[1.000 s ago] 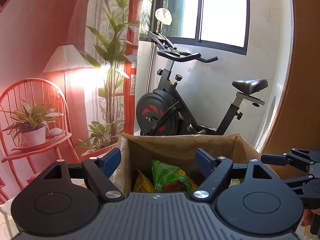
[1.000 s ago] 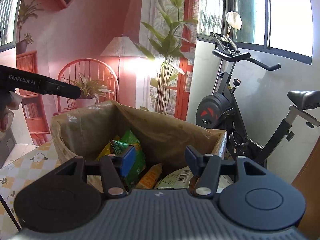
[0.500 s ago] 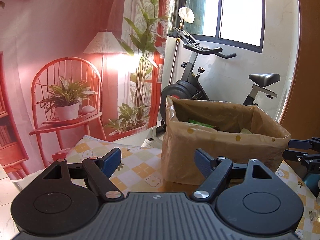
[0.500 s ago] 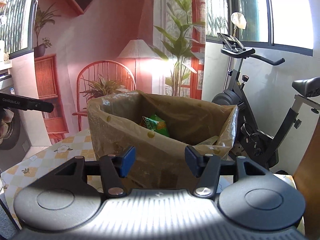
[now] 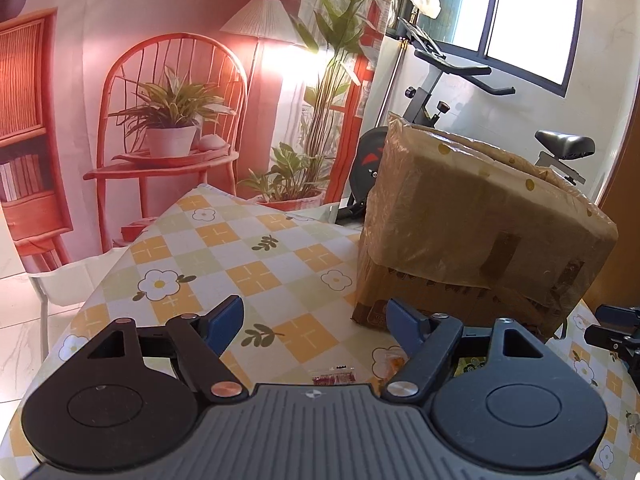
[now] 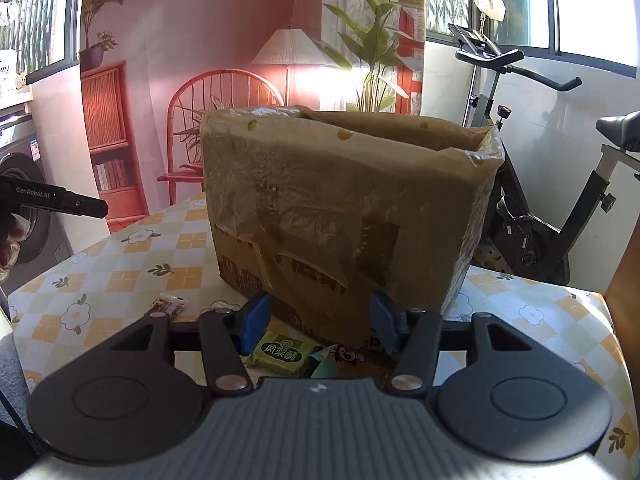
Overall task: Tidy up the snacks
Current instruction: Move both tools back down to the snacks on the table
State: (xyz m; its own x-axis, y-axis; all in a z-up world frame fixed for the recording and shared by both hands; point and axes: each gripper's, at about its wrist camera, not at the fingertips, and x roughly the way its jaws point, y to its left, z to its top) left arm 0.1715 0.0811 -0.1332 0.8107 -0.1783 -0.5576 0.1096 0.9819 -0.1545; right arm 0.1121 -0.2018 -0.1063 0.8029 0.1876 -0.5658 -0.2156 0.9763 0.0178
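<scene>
Left gripper [image 5: 315, 323]: black linkage arms, blue pads, silver screws, ribbed grey housing; right gripper [image 6: 317, 322] alike.

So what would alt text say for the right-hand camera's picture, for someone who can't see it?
An open, empty claw points at a cardboard box lined with a brown plastic bag, standing on a table with a flowered checked cloth. A green snack packet lies in front of the box, below the claw, and a small red-brown sachet lies to the left.
</scene>
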